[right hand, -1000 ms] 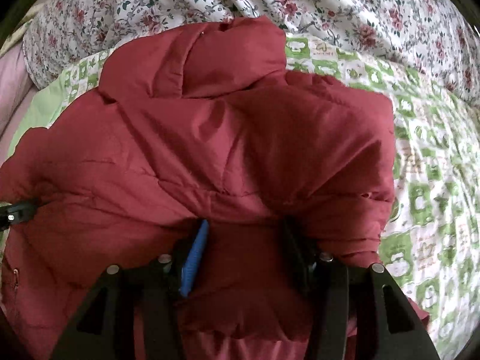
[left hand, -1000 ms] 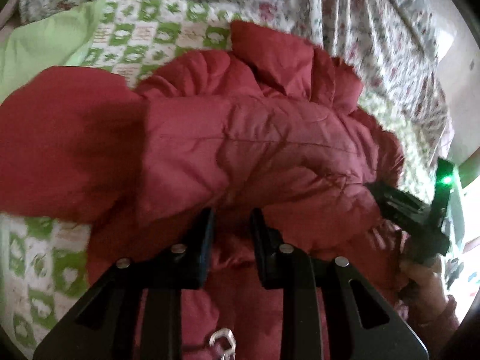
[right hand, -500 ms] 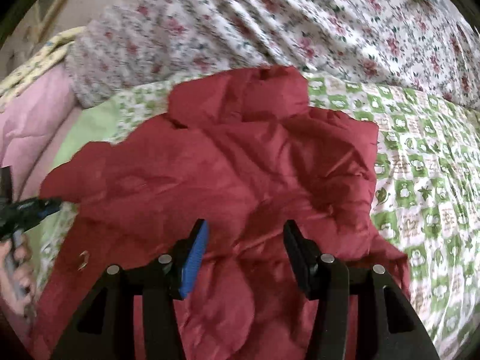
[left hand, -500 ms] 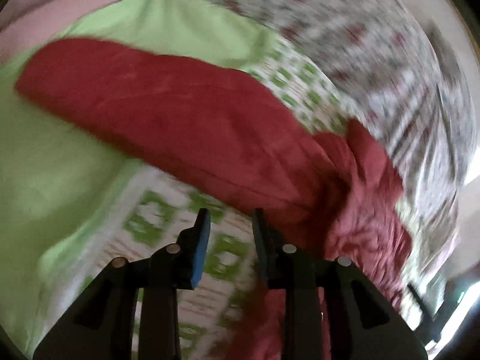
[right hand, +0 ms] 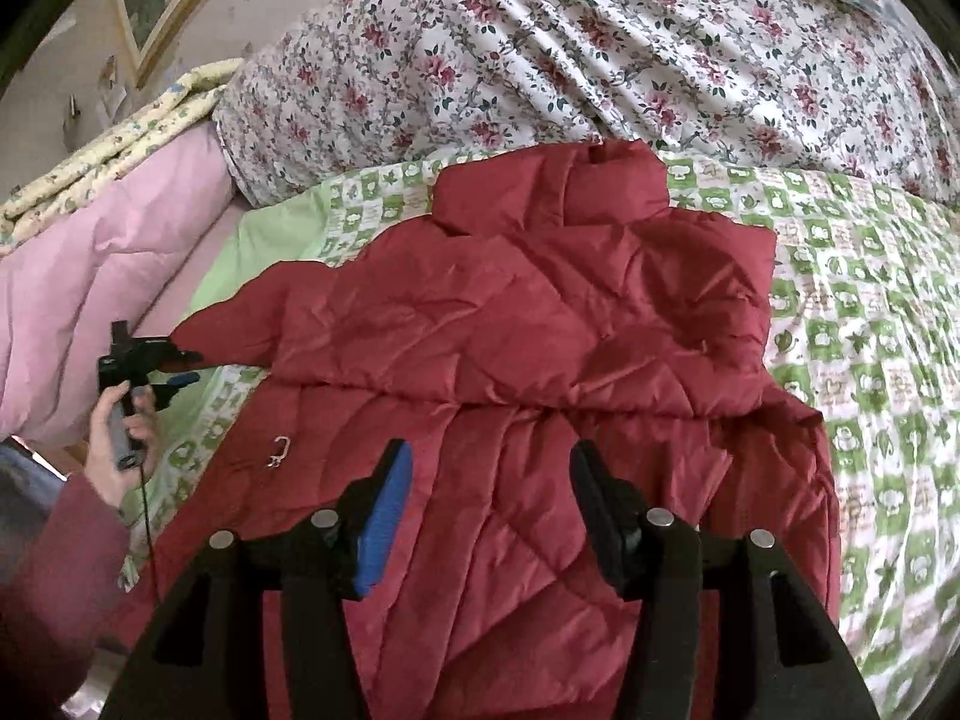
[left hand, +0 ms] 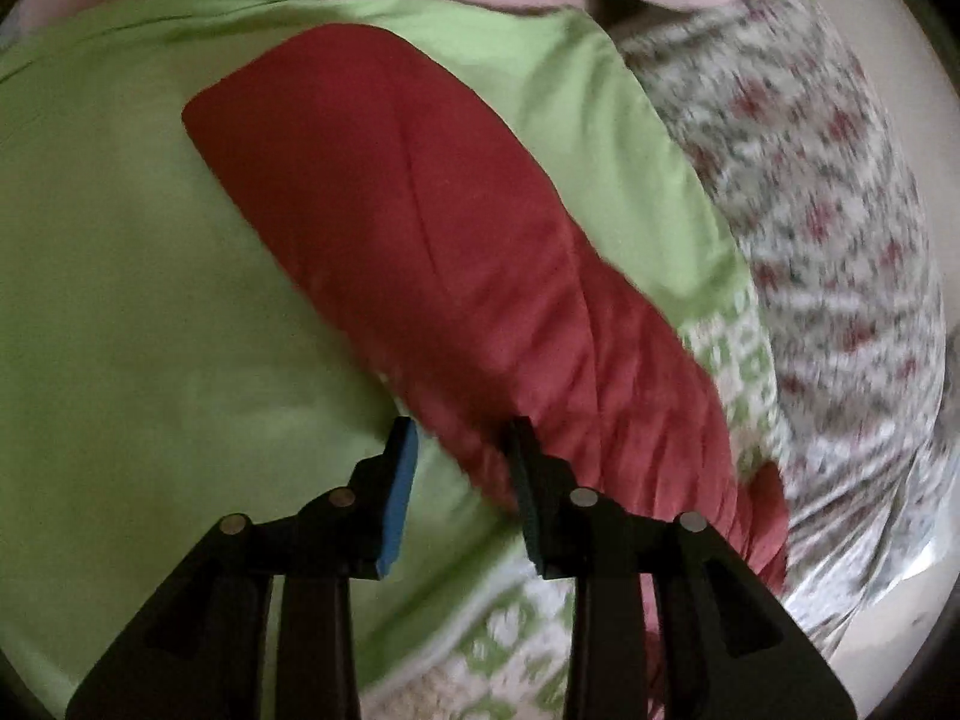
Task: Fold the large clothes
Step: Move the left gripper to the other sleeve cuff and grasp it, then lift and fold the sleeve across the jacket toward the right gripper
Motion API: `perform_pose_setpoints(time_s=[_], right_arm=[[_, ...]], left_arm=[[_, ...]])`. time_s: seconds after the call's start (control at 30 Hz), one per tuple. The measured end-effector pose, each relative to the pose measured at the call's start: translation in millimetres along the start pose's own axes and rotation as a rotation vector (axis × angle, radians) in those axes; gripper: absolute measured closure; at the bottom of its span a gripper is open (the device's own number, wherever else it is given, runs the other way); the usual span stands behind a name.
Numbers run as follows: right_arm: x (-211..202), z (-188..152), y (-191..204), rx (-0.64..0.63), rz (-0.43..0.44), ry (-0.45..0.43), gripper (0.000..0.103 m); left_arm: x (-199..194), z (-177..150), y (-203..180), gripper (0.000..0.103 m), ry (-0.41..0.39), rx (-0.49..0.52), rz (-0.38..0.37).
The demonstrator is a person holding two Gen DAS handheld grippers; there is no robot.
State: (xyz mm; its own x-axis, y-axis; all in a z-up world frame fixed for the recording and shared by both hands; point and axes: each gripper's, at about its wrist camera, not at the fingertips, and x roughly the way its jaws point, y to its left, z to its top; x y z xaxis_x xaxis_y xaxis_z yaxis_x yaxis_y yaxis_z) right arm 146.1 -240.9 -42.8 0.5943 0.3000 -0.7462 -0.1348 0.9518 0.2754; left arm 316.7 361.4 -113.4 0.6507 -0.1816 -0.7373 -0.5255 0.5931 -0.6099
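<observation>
**Red jacket spread on bed; both tools clear of the fabric**

At the left edge of the bed, a pink quilt (right hand: 90, 300) lies bunched, a yellow patterned blanket (right hand: 120, 150) on top of it. Just beside it, a person's hand (right hand: 120, 420) in a red sleeve (right hand: 54, 570) holds the left gripper (right hand: 174, 369) at the end of the jacket's outstretched sleeve (left hand: 420, 228). In the left wrist view its jaws are opening; the sleeve edge lies between the fingers, and the pads do not press on it. That sleeve rests on a plain green sheet (left hand: 120, 300).

The red quilted jacket (right hand: 540, 360) lies across the middle of the bed on a green-and-white checked cover (right hand: 870, 312), collar toward the far side, upper half folded over the lower. A small metal clasp (right hand: 279, 450) shows on its left part.

The right gripper (right hand: 489, 516) hangs above the jacket's near part, jaws opening, nothing between them.

A floral duvet (right hand: 600, 60) runs along the far edge.
</observation>
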Motion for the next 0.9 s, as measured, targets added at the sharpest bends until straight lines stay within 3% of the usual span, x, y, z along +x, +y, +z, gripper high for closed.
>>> perform_pose_setpoints(time_s=[0.2,0.37,0.4,0.5,0.53,0.73,0.9], right_arm=[[-0.9,-4.0,-3.5,0.009,-0.007,0.009,0.047],[-0.9,-4.9,-5.6,0.012,-0.008,0.01,0.047],[-0.8,-5.0,-5.7,0.016,-0.006,0.011,0.047],[0.3,-4.4,-7.6,0.024,0.0,0.014,0.047],[0.6,-4.2,-7.7,0.023,0.0,0.014,0.047],[4.0,0.4,-8.7,0.022,0.015,0.017,0.047],[12.4,7.2,-13.2,0.051,0.067,0.037,0.047]], left_arm=[[11.1,26.6,13.0,0.063,-0.041,-0.081,-0.049],[15.6,33.0,14.5,0.063,-0.073,-0.098,-0.072],[14.7,33.0,12.7,0.064,-0.08,-0.084,-0.067],[9.3,31.4,2.1,0.09,-0.103,-0.014,-0.056],[5.2,29.5,-2.8,0.093,-0.115,0.009,-0.056],[-33.3,19.8,-43.3,0.097,-0.195,0.14,-0.115],[-60.1,-10.5,-99.8,0.097,-0.21,0.311,-0.211]])
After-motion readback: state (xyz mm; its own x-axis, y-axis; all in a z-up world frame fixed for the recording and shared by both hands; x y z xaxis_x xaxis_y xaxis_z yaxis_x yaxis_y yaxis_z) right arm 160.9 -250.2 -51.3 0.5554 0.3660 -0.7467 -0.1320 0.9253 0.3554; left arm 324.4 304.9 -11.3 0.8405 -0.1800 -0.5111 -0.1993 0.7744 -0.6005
